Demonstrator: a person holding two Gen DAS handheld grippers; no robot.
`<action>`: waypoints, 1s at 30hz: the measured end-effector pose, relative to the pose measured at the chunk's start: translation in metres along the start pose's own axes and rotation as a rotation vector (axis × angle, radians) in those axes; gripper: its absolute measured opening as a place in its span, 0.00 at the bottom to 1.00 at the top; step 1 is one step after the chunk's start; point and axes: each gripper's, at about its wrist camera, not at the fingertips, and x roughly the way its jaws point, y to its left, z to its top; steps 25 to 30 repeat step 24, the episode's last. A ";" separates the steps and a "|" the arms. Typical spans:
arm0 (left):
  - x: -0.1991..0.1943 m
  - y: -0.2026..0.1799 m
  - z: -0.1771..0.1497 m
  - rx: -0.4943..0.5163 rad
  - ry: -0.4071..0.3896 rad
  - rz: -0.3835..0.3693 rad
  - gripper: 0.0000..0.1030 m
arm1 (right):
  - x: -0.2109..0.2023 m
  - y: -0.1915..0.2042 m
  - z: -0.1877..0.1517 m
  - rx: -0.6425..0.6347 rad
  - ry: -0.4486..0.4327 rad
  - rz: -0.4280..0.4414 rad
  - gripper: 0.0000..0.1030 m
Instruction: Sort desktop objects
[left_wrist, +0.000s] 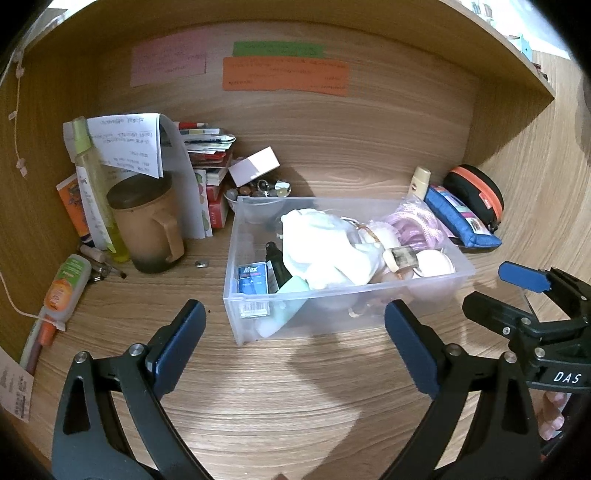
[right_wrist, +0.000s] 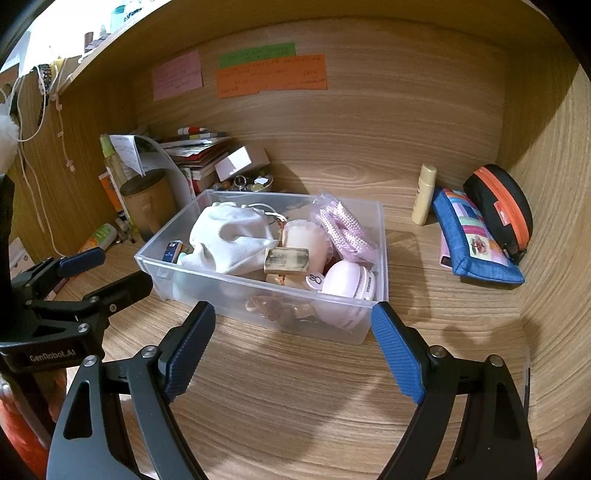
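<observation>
The clear plastic bin (left_wrist: 343, 266) stands in the middle of the desk (left_wrist: 295, 387), and it seems to serve as the collecting place, because it already holds a white cloth bag (right_wrist: 229, 236), a pink braided cord (right_wrist: 343, 225), a round pink case (right_wrist: 347, 284) and a small blue box (left_wrist: 253, 277). The left gripper (left_wrist: 295, 332) and the right gripper (right_wrist: 291, 332) both hang just before the near wall of the bin, their jaws released and wide, grasping nothing. Loose things wait on both sides: a brown mug (left_wrist: 147, 225), a tall yellow bottle (left_wrist: 94, 184) and a small tube (left_wrist: 66, 288) to the left, a blue pouch (right_wrist: 476, 240), a black and orange case (right_wrist: 498, 206) and a cream bottle (right_wrist: 424, 195) to the right. The left group is crowded against papers (left_wrist: 129, 144) and books (left_wrist: 210, 162), so I judge that a reach there risks knocking the bottle.
</observation>
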 end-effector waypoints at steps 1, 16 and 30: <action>0.000 0.000 0.000 0.003 0.000 -0.001 0.98 | 0.000 0.000 0.000 0.000 0.000 -0.001 0.82; 0.001 0.005 0.003 -0.008 0.002 -0.017 0.98 | 0.002 0.003 0.000 -0.009 0.008 -0.005 0.82; 0.003 0.008 0.004 -0.010 0.008 -0.019 0.98 | 0.003 0.004 0.000 -0.013 0.012 -0.008 0.82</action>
